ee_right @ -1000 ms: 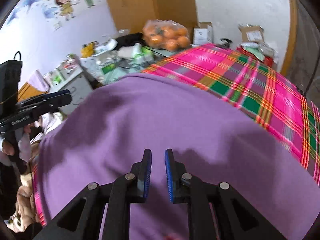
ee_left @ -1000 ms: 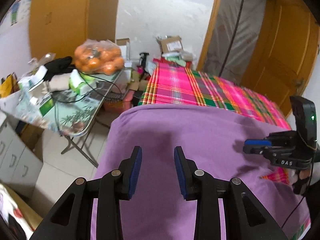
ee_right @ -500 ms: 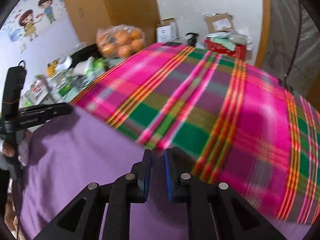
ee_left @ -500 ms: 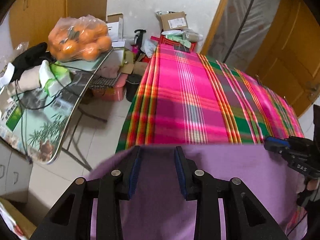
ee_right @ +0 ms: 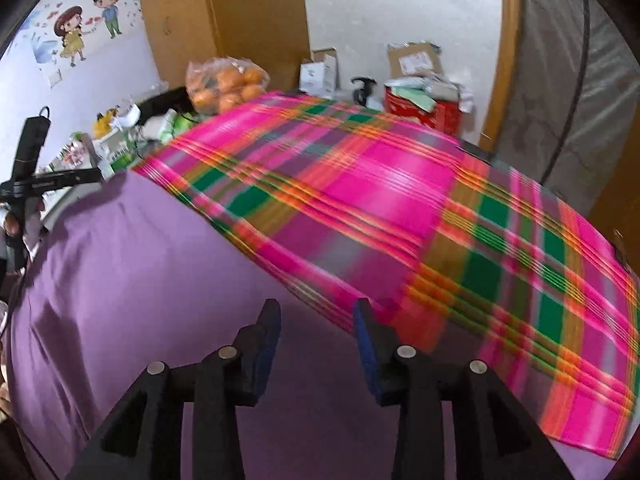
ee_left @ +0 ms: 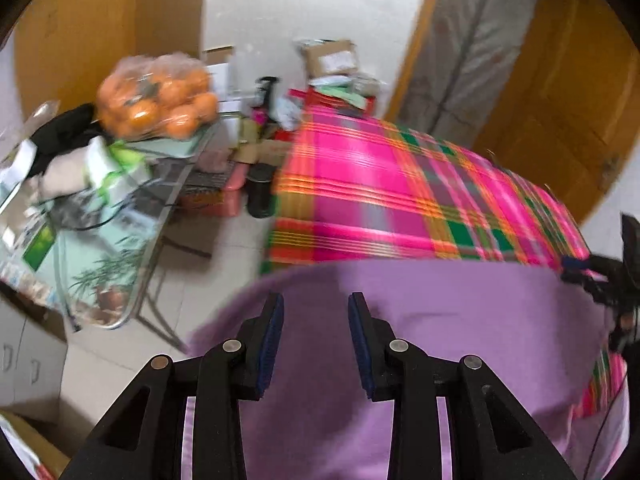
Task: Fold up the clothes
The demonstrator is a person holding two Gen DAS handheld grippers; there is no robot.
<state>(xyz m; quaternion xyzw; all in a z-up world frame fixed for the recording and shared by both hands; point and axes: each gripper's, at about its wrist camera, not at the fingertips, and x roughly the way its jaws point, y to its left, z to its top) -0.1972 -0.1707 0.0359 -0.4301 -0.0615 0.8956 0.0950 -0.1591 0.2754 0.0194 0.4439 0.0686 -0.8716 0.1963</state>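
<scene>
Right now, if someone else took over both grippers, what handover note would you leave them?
Left gripper: jaws open, holding nothing, over the purple garment.
Right gripper: jaws open, empty, at the garment's far edge.
The garment lies spread on the near part of the plaid cloth, released by both grippers.
Done: garment laid down; how many folds it has cannot be told from these blurred views.
Left: check the shape, regrip an edge and carry on folding.

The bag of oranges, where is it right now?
The bag of oranges sits on the cluttered side table, upper left in the left wrist view, left of the plaid bedspread and in front of the wooden wardrobe.
</scene>
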